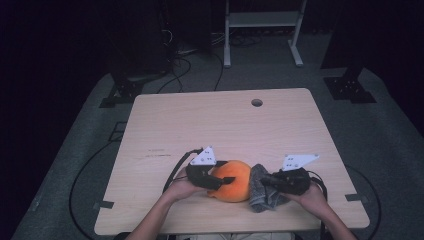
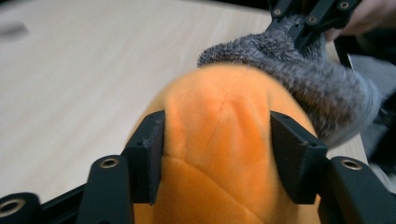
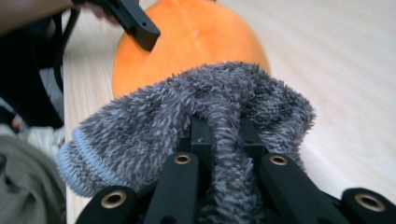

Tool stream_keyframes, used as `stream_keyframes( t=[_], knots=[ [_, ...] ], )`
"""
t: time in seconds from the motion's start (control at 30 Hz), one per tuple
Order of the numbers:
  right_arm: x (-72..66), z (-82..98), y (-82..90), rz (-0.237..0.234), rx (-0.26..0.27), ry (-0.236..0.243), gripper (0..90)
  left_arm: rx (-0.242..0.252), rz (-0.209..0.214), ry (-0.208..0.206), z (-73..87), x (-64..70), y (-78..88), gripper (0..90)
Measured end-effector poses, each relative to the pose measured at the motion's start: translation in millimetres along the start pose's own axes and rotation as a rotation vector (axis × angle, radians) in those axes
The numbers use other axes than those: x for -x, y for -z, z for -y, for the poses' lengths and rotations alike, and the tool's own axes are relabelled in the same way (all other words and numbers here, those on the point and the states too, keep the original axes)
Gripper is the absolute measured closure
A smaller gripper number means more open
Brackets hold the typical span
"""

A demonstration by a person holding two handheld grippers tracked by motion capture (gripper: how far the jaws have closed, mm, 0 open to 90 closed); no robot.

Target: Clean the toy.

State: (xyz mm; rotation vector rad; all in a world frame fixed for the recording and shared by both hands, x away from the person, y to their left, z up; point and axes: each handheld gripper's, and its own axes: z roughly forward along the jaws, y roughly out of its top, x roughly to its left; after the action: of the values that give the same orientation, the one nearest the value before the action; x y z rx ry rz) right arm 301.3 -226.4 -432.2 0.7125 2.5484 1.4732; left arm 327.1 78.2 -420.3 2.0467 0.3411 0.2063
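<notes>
Soft, light, squashy orange plush toy point(image 2: 215, 140), pinched at its sides by left gripper point(image 1: 218, 182); fuzzy grey sock point(image 3: 196, 112), limp, clamped in right gripper point(image 3: 224, 135).

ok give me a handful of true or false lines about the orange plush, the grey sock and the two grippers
1. The right gripper has its jaws pinched on the grey sock. True.
2. The orange plush lies at the far edge of the table, by the round hole. False: it lies near the person's edge, between the two grippers.
3. The left gripper has one jaw on each side of the orange plush. True.
4. The grey sock lies apart from the orange plush. False: it rests against the plush.
5. The grey sock is on the left gripper's side of the plush. False: it is on the right gripper's side.
</notes>
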Motion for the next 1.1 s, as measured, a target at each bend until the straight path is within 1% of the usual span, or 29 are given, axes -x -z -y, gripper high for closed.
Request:
stream_keyframes(
  t=[0.07, 0.1, 0.13, 0.2, 0.23, 0.27, 0.3, 0.33, 0.37, 0.4, 0.43, 0.47, 0.5, 0.53, 0.57, 0.63, 0.67, 0.73, 0.77, 0.83, 0.9, 0.93, 1.0, 1.07, 1.1],
  knots=[
    [1.7, -8.8, 6.5, 0.021, 0.046, 0.006, 81.3, 0.026, -0.088, -0.059, -4.4, 6.9, -5.5, 42.1],
    [2.9, -14.4, 8.0, 0.029, 0.065, 0.012, 81.3, 0.029, -0.123, -0.081, -4.9, 10.5, -8.6, 41.7],
    [4.3, -19.9, 8.1, 0.033, 0.078, 0.02, 81.3, 0.031, -0.138, -0.091, -4.1, 12.9, -11.2, 40.9],
    [7.0, -27.8, 2.5, 0.041, 0.082, 0.035, 81.3, 0.024, -0.113, -0.076, -0.5, 14.2, -13.0, 37.9],
    [8.6, -28.7, -9.9, 0.029, 0.05, 0.038, 81.3, 0.019, -0.099, -0.064, 0.6, 14.0, -11.5, 32.2],
    [8.6, -28.7, -9.9, 0.029, 0.05, 0.038, 81.3, 0.011, -0.074, -0.05, 1.0, 12.5, -8.8, 32.2],
    [8.0, -27.4, -16.5, 0.016, 0.032, 0.043, 81.3, 0.004, -0.046, -0.023, 1.0, 10.2, -5.9, 26.9],
    [5.9, -26.0, -21.6, -0.007, 0.028, 0.043, 81.4, 0.012, -0.027, 0.007, 1.3, 6.9, -2.0, 22.0],
    [1.6, -25.2, -25.3, -0.022, 0.023, 0.049, 81.4, 0.031, -0.013, 0.042, 2.0, 2.5, 2.1, 15.8],
    [-4.6, -24.9, -28.4, -0.03, 0.019, 0.076, 81.4, 0.04, -0.012, 0.08, 2.5, -2.0, 4.5, 15.8],
    [-12.1, -25.0, -30.3, -0.035, 0.013, 0.105, 81.4, 0.025, -0.028, 0.106, 2.9, -6.3, 5.1, 11.7],
    [-19.5, -25.0, -31.8, -0.047, 0.007, 0.127, 81.4, 0.0, -0.039, 0.126, 4.2, -9.6, 3.9, 10.0],
    [-26.2, -24.7, -32.7, -0.048, 0.006, 0.149, 81.4, -0.033, -0.024, 0.137, 6.5, -12.9, 1.7, 8.8],
    [-30.8, -24.3, -32.6, -0.038, -0.002, 0.168, 81.4, -0.051, 0.002, 0.159, 9.5, -14.8, -0.9, 8.6],
    [-32.4, -23.6, -32.1, -0.033, -0.005, 0.178, 81.4, -0.058, 0.02, 0.156, 12.2, -15.0, -1.5, 12.6],
    [-30.7, -19.7, -30.7, -0.038, -0.004, 0.16, 81.5, -0.062, 0.001, 0.096, 12.6, -10.5, -0.1, 22.6],
    [-28.9, -17.1, -29.5, -0.044, -0.002, 0.145, 81.5, -0.067, 0.0, 0.088, 11.8, -9.6, 0.8, 25.1],
    [-25.6, -11.3, -25.7, -0.043, -0.011, 0.133, 81.5, -0.064, -0.004, 0.078, 12.5, -8.9, 1.8, 28.0],
    [-24.1, -7.7, -23.5, -0.038, -0.017, 0.125, 81.5, -0.063, -0.004, 0.078, 13.0, -9.3, 2.5, 29.9],
    [-19.7, 0.3, -19.0, -0.023, -0.035, 0.105, 81.4, -0.042, -0.014, 0.086, 13.5, -8.6, 2.1, 34.7],
    [-15.6, 5.1, -13.8, -0.014, -0.039, 0.077, 81.4, -0.012, -0.037, 0.098, 12.1, -6.0, 0.4, 38.6],
    [-14.7, 5.0, -10.9, -0.011, -0.031, 0.067, 81.4, 0.003, -0.047, 0.089, 10.7, -4.3, -0.2, 39.8],
    [-13.7, 0.1, -5.2, 0.006, -0.008, 0.07, 81.4, 0.038, -0.081, 0.08, 7.2, -1.1, -2.5, 41.4],
    [-11.7, -8.2, -1.4, 0.025, 0.034, 0.067, 81.4, 0.081, -0.139, 0.069, 4.1, 3.6, -6.6, 41.7],
    [-10.1, -13.3, -1.0, 0.03, 0.052, 0.067, 81.4, 0.094, -0.165, 0.064, 3.3, 5.6, -9.6, 41.7]
  ],
)
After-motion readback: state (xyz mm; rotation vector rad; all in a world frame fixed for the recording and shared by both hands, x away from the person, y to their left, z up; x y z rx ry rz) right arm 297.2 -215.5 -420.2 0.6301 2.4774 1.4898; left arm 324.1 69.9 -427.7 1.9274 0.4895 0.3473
